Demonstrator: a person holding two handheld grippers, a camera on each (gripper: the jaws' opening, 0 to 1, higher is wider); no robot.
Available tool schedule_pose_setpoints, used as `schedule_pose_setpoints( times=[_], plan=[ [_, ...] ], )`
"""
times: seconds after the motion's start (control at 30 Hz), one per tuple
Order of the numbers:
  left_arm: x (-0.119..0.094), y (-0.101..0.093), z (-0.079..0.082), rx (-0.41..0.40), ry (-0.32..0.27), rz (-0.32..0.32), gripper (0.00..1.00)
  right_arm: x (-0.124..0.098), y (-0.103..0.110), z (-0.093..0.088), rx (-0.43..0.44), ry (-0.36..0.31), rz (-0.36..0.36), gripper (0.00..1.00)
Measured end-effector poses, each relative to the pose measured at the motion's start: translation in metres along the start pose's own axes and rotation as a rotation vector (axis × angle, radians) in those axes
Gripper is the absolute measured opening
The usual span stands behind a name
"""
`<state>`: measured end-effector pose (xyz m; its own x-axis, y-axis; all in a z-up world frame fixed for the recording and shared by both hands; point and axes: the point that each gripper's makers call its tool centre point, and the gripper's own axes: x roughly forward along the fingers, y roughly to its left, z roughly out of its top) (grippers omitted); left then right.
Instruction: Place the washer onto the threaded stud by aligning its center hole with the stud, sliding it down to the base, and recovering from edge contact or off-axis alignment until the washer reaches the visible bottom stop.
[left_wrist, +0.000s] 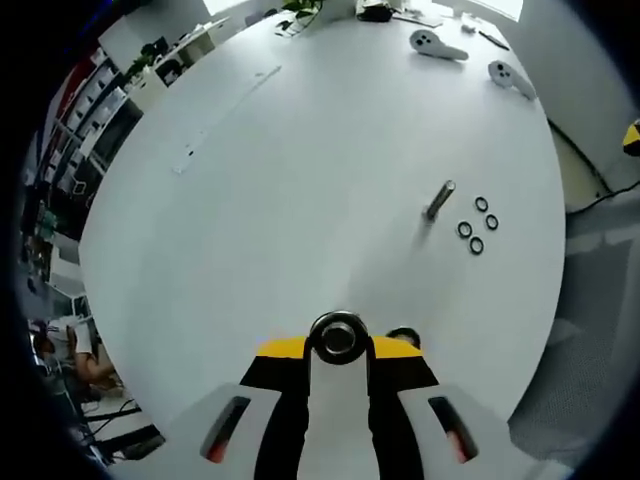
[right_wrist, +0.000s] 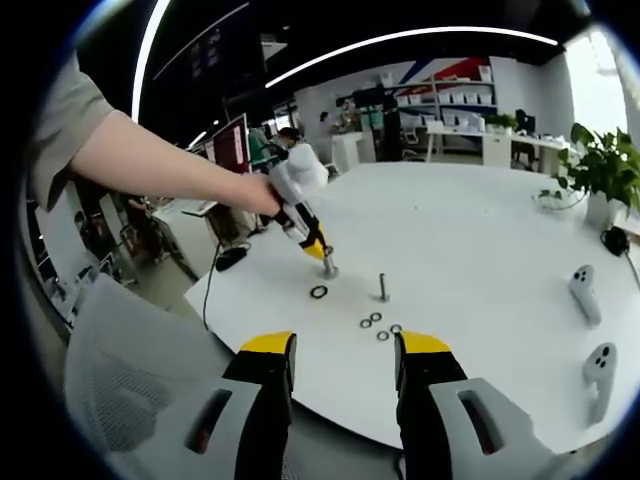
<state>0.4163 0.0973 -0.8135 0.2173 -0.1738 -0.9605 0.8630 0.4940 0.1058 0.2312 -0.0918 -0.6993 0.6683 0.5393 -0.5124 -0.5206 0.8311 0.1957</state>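
While looking along the left gripper (left_wrist: 338, 348), see a round shiny metal piece (left_wrist: 340, 337) with a dark centre pinched between the yellow-tipped jaws, which are set narrow around it. Cannot tell whether it is a washer or some other part. Just right of that piece, find a black washer (left_wrist: 402, 335) lying flat on the white desk (left_wrist: 300, 200), partly hidden behind the jaw tip.

Farther up the desk, well apart from the jaws, note the threaded stud (left_wrist: 438, 200) standing upright, with nothing visible on its shaft. Just beside the stud, on its right, count four more black washers (left_wrist: 465, 230) lying flat in a loose cluster, apart from one another and clear of the stud. Toward the far edge, see two white controllers (left_wrist: 437, 45) lying near each other.

Turning to the right gripper view, find the right gripper (right_wrist: 335, 350) with jaws spread wide and nothing between them, hanging off the desk's near edge. Beyond it, see a hand (right_wrist: 262, 195) holding the left gripper tilted downward, its tip and the metal piece low at the desk surface; cannot tell whether touching. Note the single washer just in front of that tip, the stud near on the right, and the cluster of washers between the stud and the near edge. At the right side, see a potted plant (right_wrist: 600, 170) on the desk. At lower left, off the desk, see a grey mesh chair (right_wrist: 120, 380).
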Motion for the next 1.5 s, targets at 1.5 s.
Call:
schedule_pose_setpoints(
  times=[1.5],
  plan=[
    [0.043, -0.005, -0.013, -0.088, -0.041, -0.018, 0.21, 0.001, -0.001, -0.006, -0.013, 0.029, -0.012, 0.4]
  ],
)
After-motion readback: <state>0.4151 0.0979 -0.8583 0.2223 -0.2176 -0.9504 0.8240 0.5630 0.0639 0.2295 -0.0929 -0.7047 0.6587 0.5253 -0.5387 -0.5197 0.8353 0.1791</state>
